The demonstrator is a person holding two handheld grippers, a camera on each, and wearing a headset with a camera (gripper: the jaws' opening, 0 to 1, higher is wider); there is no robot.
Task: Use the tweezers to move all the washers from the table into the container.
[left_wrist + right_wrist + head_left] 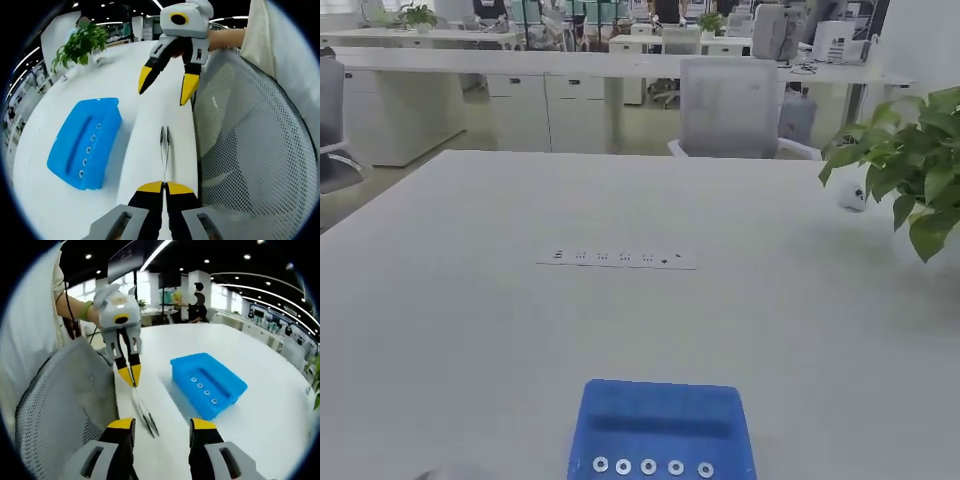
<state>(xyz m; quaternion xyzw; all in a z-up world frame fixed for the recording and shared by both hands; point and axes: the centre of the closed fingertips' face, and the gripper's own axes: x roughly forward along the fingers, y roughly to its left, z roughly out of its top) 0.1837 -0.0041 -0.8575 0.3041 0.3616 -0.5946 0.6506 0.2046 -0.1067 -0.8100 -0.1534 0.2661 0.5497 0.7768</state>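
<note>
Seemingly pinched at their back end alone, the tweezers (164,150) jut ahead of the closed jaws of the left gripper (164,187) and could twist or slip free. Beyond their tips, the right gripper (167,90) points down, jaws wide. Off left, five washers (89,150) line the blue container (100,112) on the table (135,70).

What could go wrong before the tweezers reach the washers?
The left tool pinches the metal tweezers by their back end at the edge of the white table; a slip may drop them onto the grey mesh chair. The five metal washers lie close together on the blue plastic container; the tips may knock neighbours.
</note>
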